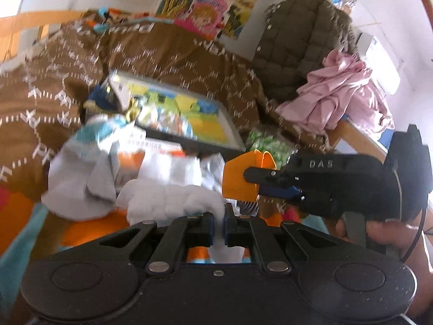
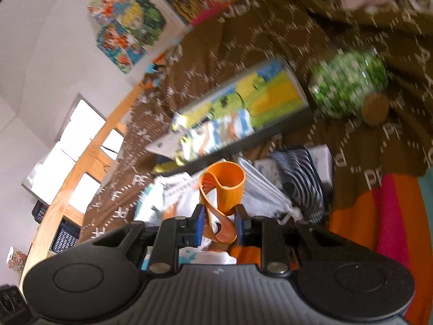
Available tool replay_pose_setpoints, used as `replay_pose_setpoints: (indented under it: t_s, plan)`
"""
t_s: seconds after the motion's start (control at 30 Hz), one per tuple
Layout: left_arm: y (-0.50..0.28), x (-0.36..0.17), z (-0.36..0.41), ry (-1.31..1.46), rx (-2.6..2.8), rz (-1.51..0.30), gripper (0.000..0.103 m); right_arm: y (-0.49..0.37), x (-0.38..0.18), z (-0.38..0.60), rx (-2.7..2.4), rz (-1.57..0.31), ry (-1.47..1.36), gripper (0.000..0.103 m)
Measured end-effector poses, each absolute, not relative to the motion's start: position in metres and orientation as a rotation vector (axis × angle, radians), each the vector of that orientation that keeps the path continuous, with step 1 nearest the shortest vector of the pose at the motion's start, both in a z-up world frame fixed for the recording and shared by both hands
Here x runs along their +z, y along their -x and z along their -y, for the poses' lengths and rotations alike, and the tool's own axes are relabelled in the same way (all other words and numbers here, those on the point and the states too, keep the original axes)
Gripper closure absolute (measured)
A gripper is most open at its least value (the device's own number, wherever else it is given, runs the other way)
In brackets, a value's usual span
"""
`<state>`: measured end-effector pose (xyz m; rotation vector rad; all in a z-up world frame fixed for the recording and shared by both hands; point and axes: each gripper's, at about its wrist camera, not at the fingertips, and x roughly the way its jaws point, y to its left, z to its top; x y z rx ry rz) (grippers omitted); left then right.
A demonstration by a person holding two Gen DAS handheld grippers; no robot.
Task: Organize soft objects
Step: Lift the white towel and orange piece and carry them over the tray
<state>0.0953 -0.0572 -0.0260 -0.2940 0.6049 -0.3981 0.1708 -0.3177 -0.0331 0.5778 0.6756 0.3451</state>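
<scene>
The raised letters "DAS" stand on the black body of the right gripper (image 1: 240,174), seen in the left wrist view. White letters repeat across the brown quilt (image 1: 189,54); "P" and "PE" can be made out near its edges, the rest too blurred to tell. Print on the white packets (image 2: 176,189) and the wall posters (image 1: 208,8) is unreadable.

Bright daylight fills both fisheye views. The window (image 2: 81,146) blows out white. Motion blur smears the brown blanket (image 1: 167,54) and posters (image 2: 130,27); edges curve and darken.
</scene>
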Motion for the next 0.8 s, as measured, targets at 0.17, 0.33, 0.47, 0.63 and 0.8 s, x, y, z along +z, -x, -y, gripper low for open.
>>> replay_pose_setpoints:
  t_s: [0.17,0.33,0.47,0.63,0.8]
  plan:
    - [-0.112,-0.007,0.058,0.252,-0.394,-0.576,0.097,-0.166,-0.022,0.316,0.329,-0.583,-0.540,0.076]
    - [-0.140,0.012,0.051,0.247,-0.419,-0.546,0.097,-0.173,-0.015,0.318,0.305,-0.514,-0.522,0.076]
    - [-0.168,0.021,0.053,0.207,-0.425,-0.503,0.097,-0.191,-0.016,0.319,0.279,-0.497,-0.517,0.075]
    - [-0.210,0.022,0.054,0.197,-0.413,-0.458,0.097,-0.223,-0.021,0.318,0.261,-0.482,-0.541,0.075]
    - [-0.255,0.020,0.046,0.219,-0.403,-0.403,0.097,-0.258,-0.025,0.311,0.272,-0.465,-0.525,0.075]
